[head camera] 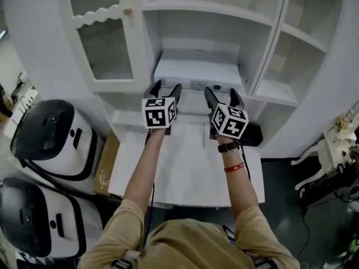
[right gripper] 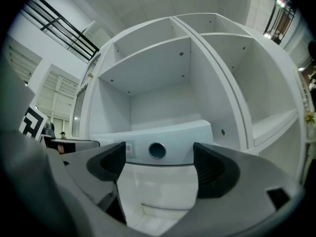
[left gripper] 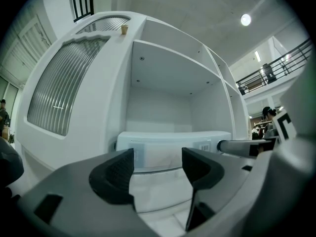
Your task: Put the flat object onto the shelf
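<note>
The flat object [head camera: 196,72] is a wide, low white box with a small label and a round hole [right gripper: 157,150] on its front face. It lies in the cabinet's lower middle compartment, on the shelf floor. My left gripper [head camera: 167,86] is held level just in front of its left part, jaws open and empty. My right gripper [head camera: 221,93] is held beside it, before the box's right part, also open with nothing between the pads. In the left gripper view the box [left gripper: 168,144] shows beyond the open gripper [left gripper: 157,169]. In the right gripper view the box [right gripper: 163,137] lies behind the spread gripper [right gripper: 158,169].
A white ledge [head camera: 185,167] juts out below the compartment, under my arms. A ribbed glass door [head camera: 104,43] closes the cabinet's left side; open shelves [head camera: 277,88] stand at the right. A black box [head camera: 253,133] sits by the ledge. Two black-and-white machines [head camera: 53,136] stand at the left.
</note>
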A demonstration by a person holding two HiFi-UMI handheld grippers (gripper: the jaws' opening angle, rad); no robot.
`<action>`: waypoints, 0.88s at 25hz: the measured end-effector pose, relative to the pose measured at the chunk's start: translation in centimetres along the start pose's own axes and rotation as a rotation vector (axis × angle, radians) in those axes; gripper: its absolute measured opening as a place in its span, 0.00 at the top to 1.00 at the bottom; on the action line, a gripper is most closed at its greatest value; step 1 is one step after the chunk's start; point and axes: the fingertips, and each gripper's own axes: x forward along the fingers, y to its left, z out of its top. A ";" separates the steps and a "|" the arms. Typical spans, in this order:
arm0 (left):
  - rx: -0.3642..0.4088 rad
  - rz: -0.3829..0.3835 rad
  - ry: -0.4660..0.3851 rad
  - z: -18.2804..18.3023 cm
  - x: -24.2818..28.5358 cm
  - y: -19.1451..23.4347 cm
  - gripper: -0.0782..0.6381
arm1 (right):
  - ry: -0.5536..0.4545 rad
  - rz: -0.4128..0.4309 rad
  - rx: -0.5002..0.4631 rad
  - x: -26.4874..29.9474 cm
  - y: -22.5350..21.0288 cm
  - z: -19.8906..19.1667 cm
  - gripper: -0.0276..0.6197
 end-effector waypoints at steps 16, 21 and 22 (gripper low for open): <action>0.012 -0.060 -0.035 -1.3 -5.7 -2.8 0.45 | 0.006 0.059 0.006 -5.1 0.7 -0.1 0.27; 0.031 -0.054 -0.030 -2.5 -8.1 -3.3 0.47 | 0.018 0.066 0.010 -7.1 1.0 -1.4 0.30; 0.025 -0.053 -0.022 -2.9 -8.4 -3.3 0.49 | 0.018 0.063 0.011 -7.5 1.0 -1.7 0.34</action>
